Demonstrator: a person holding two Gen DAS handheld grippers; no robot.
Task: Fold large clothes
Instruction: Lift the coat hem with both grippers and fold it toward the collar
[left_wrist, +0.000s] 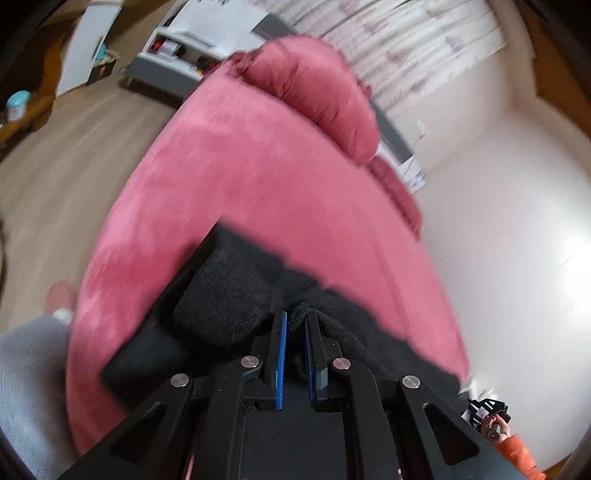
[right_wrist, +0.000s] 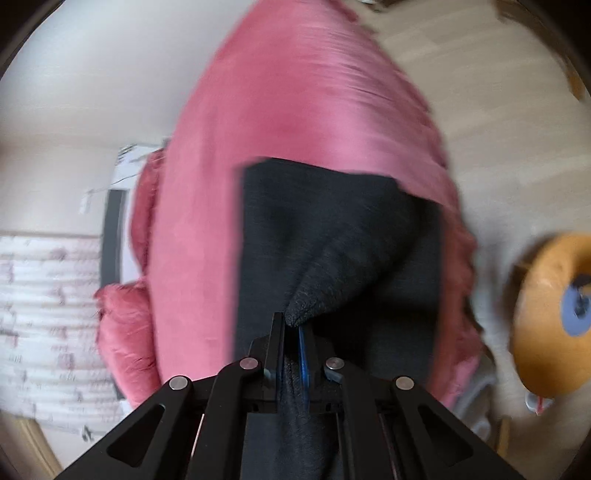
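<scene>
A black fleece garment (left_wrist: 229, 295) lies on a pink velvet bed cover (left_wrist: 236, 177). My left gripper (left_wrist: 295, 321) is shut on a bunched edge of the black garment, the blue pads (left_wrist: 282, 354) pinching the cloth. In the right wrist view the same black garment (right_wrist: 332, 229) hangs and spreads over the pink cover (right_wrist: 280, 110). My right gripper (right_wrist: 293, 325) is shut on a fold of it, with cloth running back between the fingers. Both views are motion-blurred.
A pink pillow (left_wrist: 317, 92) lies at the bed's far end, also seen in the right wrist view (right_wrist: 125, 332). Wooden floor (left_wrist: 74, 155) is on the left. A white wall (left_wrist: 509, 221) is on the right. An orange round cushion (right_wrist: 554, 314) sits beside the bed.
</scene>
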